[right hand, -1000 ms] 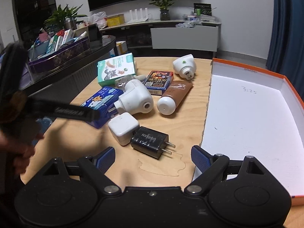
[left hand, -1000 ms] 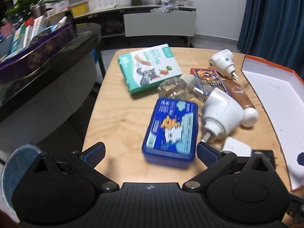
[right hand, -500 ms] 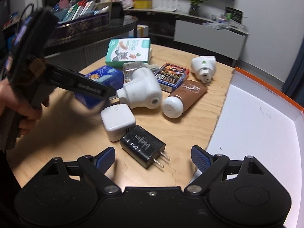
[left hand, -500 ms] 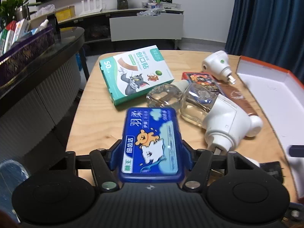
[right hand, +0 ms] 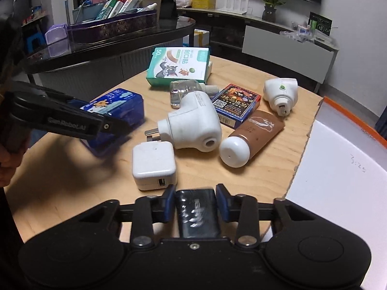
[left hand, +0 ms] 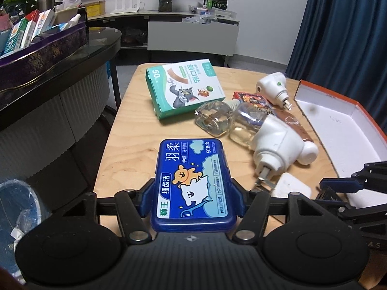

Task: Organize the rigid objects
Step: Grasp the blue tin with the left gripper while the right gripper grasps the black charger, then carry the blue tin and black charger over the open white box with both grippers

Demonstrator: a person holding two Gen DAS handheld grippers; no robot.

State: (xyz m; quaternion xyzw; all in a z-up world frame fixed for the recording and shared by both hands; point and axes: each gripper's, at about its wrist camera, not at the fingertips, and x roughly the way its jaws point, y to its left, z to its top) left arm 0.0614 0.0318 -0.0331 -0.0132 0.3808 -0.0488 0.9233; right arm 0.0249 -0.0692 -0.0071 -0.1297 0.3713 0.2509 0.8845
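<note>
A: While we look along the left claw (left hand: 192, 199), it is clenched on the blue floss case (left hand: 192, 181), held at the desk's (left hand: 125, 145) near edge.

B: We note the right claw (right hand: 195, 204) gripping the black charger (right hand: 197, 213), just beside the white adapter (right hand: 153, 164). White tray (right hand: 338, 181) lies to the right.

Left wrist view: sits low behind the left gripper (left hand: 192, 199), close over the near table (left hand: 125, 130) edge, facing along the tabletop toward the far wall. Right wrist view: same low position behind the right gripper (right hand: 195, 204), angled toward the table's left side. Both views share the green box (left hand: 185, 88) (right hand: 180, 64), the white plug-ins and the tray (left hand: 338, 125) (right hand: 338, 169).
</note>
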